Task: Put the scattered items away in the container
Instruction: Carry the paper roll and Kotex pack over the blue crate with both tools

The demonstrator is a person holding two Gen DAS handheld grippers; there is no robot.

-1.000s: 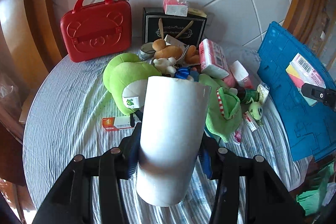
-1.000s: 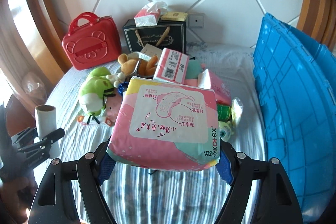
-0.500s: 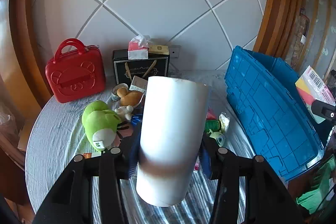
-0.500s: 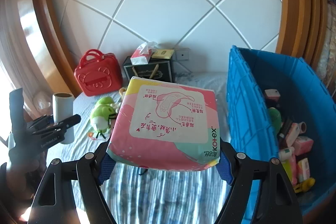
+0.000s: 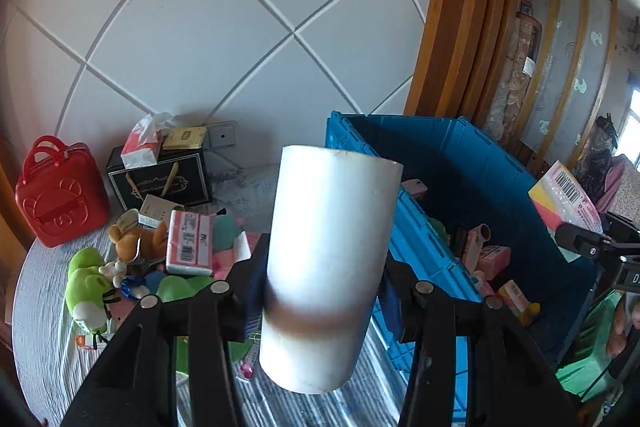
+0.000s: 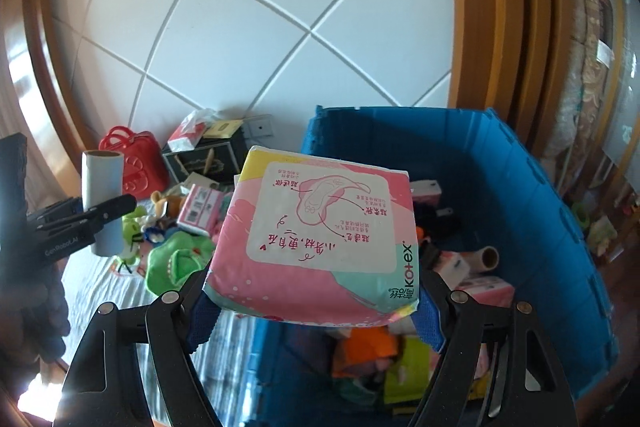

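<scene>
Left gripper (image 5: 320, 291) was clamped on a white paper roll (image 5: 328, 259), upright, brown smudge near its base, held above the striped bed (image 5: 44, 343) beside the bin's near wall. Right gripper (image 6: 316, 311) was clamped on a pink Kotex pad pack (image 6: 320, 235), held over the blue bin (image 6: 532, 203) holding small boxes. Farther left: green plush (image 5: 86, 291), tissue pack (image 5: 188, 243), red case (image 5: 56, 195), black box (image 5: 168, 179).

The white roll (image 5: 328, 279) hides the blue crate's (image 5: 480, 163) near corner; the pad pack (image 6: 320, 239) hides much inside it.
</scene>
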